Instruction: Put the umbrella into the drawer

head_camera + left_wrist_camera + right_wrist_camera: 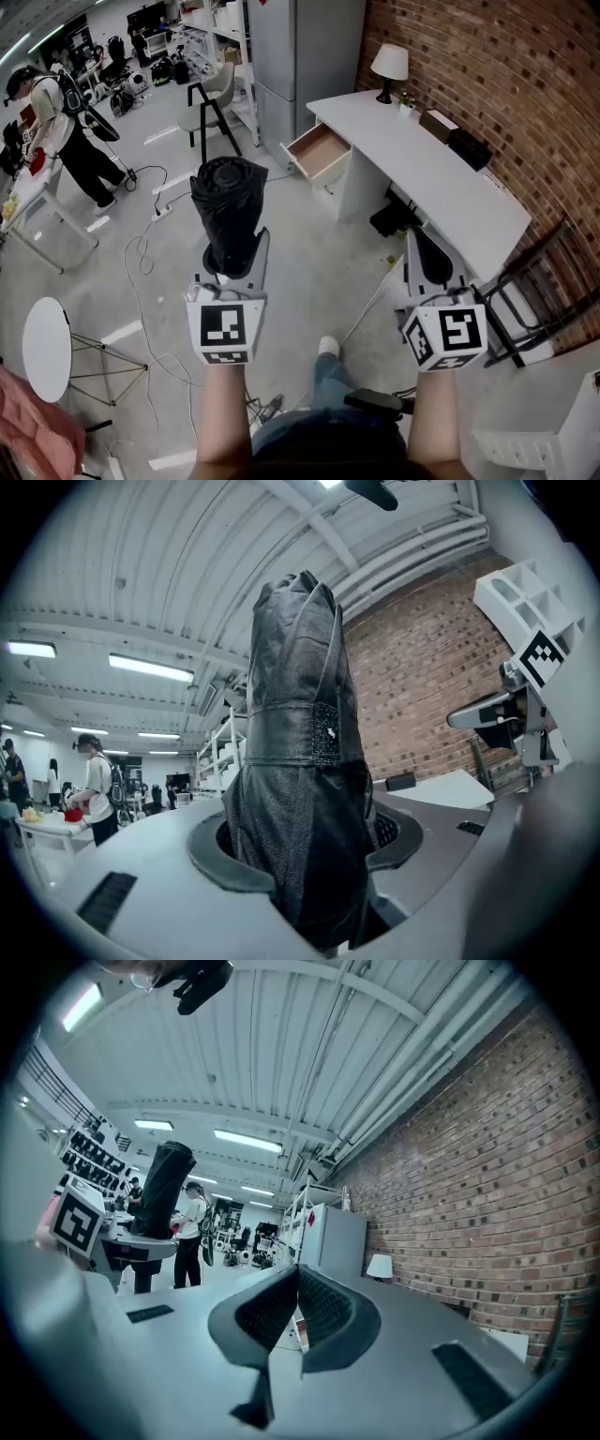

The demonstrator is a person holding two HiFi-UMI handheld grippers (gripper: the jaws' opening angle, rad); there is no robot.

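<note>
Slippage is the risk: the left gripper pinches the folded umbrella near one end only, so the free end could tilt or slide out. The drawer stands open, well apart, and looks shallow, though that is hard to judge. The right gripper is pressed together, empty. Loose cables trail across the grey floor; a white desk runs along the brick wall.
</note>
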